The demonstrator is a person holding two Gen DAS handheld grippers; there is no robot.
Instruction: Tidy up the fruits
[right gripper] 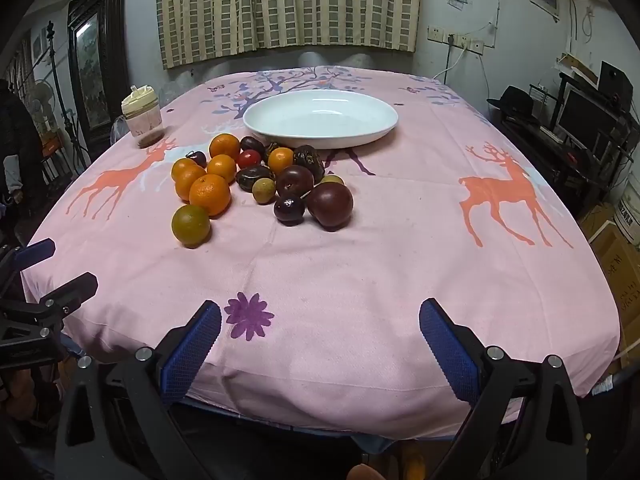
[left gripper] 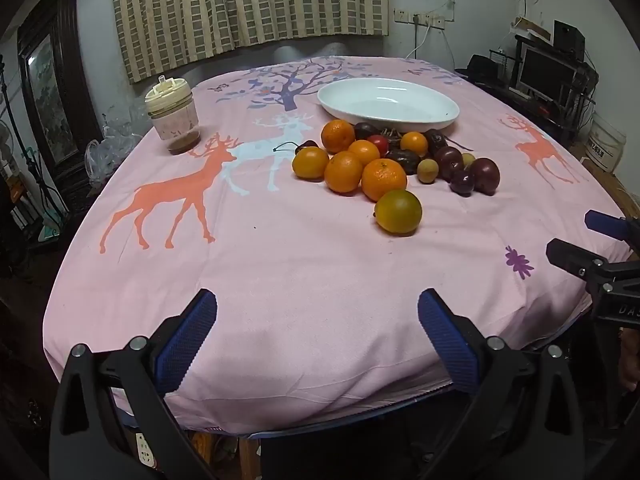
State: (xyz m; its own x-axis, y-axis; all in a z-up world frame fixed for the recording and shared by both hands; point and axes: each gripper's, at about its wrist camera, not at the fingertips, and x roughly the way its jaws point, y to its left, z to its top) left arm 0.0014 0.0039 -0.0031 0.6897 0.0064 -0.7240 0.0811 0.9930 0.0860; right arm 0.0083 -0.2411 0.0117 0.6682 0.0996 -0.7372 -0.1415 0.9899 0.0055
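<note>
A pile of fruit lies mid-table on the pink cloth: several oranges [left gripper: 383, 179] [right gripper: 209, 193], a greenish orange [left gripper: 398, 211] [right gripper: 191, 220] nearest the front, dark plums [left gripper: 485, 175] [right gripper: 330, 204], dates, a small red fruit and pale round fruits. An empty white oval plate [left gripper: 388, 104] [right gripper: 320, 118] stands just behind the pile. My left gripper [left gripper: 318, 308] is open and empty at the table's near edge. My right gripper [right gripper: 320, 314] is open and empty at the near edge too; it also shows in the left wrist view [left gripper: 576, 240].
A lidded jar [left gripper: 172, 118] [right gripper: 143, 118] stands at the table's back left. The table [left gripper: 280, 264] is covered with a pink deer-print cloth. A framed picture and stands are on the left, shelves with electronics on the right, curtains behind.
</note>
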